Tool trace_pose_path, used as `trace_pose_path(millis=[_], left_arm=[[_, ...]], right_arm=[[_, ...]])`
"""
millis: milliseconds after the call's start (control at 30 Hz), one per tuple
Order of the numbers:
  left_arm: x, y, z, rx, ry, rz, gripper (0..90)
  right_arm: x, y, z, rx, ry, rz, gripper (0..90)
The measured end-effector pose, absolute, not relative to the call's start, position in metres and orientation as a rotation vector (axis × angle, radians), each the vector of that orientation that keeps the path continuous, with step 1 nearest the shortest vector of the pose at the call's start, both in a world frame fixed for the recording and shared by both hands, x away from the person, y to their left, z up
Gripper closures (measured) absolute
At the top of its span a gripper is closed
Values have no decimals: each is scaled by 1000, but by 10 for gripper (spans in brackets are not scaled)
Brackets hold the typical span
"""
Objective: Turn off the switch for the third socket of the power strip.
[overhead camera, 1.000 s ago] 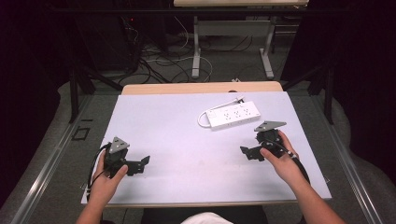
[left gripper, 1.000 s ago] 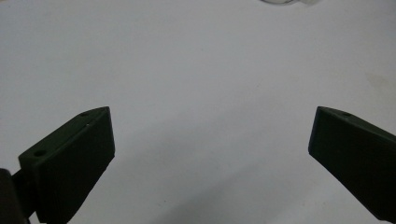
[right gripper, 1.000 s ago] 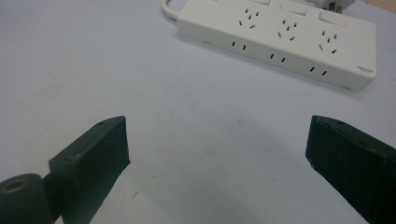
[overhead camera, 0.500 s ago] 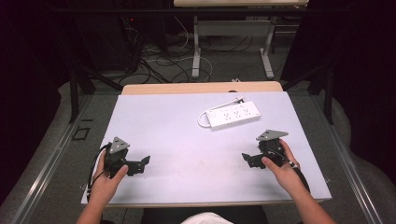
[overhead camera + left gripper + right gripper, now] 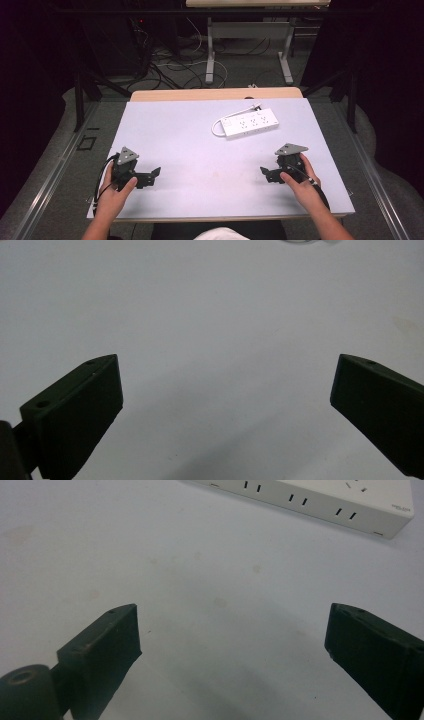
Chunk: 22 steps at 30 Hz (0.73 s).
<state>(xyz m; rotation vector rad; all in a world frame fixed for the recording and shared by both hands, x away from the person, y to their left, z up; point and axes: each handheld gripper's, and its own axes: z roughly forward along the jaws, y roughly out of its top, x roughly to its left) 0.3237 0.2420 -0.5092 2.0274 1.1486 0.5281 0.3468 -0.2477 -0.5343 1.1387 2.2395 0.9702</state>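
A white power strip [image 5: 250, 123] with a looped cord lies on the far right part of the white table [image 5: 200, 150]. My left gripper [image 5: 152, 176] rests near the front left corner, held by a hand, with its jaws pointing right. In the left gripper view this gripper [image 5: 225, 362] is open over bare table. My right gripper [image 5: 265, 173] sits near the front right, jaws pointing left, a short way in front of the strip. In the right gripper view it [image 5: 232, 609] is open with nothing between its jaws, and the power strip [image 5: 310, 500] lies beyond them.
The table's wooden far edge [image 5: 215, 94] borders a dark floor with cables [image 5: 175, 60] and a desk frame [image 5: 250, 30]. Metal rails [image 5: 60, 170] run along both sides of the table.
My right gripper has drawn back from the power strip toward the table's near edge. The left gripper has stayed where it was.
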Motion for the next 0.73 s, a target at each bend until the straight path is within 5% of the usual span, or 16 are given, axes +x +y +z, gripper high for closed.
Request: trace_pose_path(millis=[733], left_arm=[[325,244,-511,2020,1161,536,3]], right_arm=[[347,-246,-540,1158,2244,942,74]])
